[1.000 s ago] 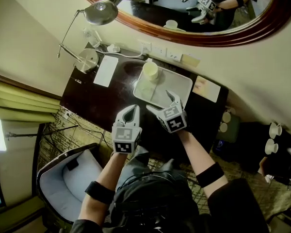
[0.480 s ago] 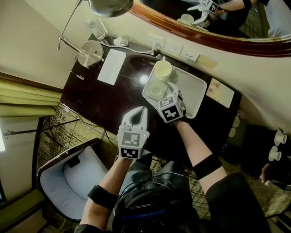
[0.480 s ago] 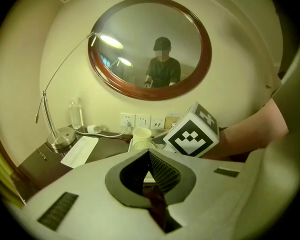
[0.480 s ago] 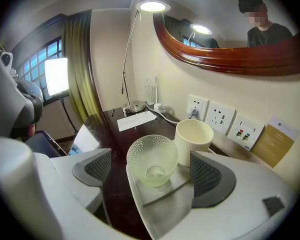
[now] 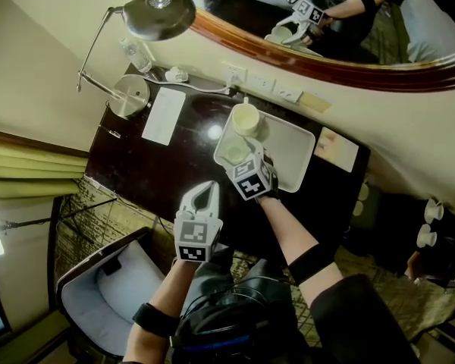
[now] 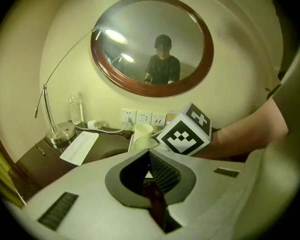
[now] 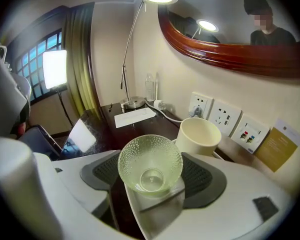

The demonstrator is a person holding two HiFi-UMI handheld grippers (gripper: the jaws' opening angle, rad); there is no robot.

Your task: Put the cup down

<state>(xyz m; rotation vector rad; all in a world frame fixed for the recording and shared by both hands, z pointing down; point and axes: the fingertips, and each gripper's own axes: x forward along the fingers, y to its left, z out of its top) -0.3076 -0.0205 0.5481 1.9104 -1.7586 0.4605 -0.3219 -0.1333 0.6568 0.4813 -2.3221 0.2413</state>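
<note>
The glass cup point(image 7: 150, 166) is clear, dimpled all over and empty. It stands upright, mouth up, on the white tray point(image 5: 292, 142), at the tray's corner nearest the person.

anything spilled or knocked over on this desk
Nothing stands out. The glass cup and the cream cup stand upright on the tray, no spill shows, and the paper lies flat by the lamp.

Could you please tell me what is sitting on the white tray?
A cream cup and a dimpled glass cup stand on the white tray. The right gripper, whose fingers have just been closing onto the glass, covers the tray's near corner.
</note>
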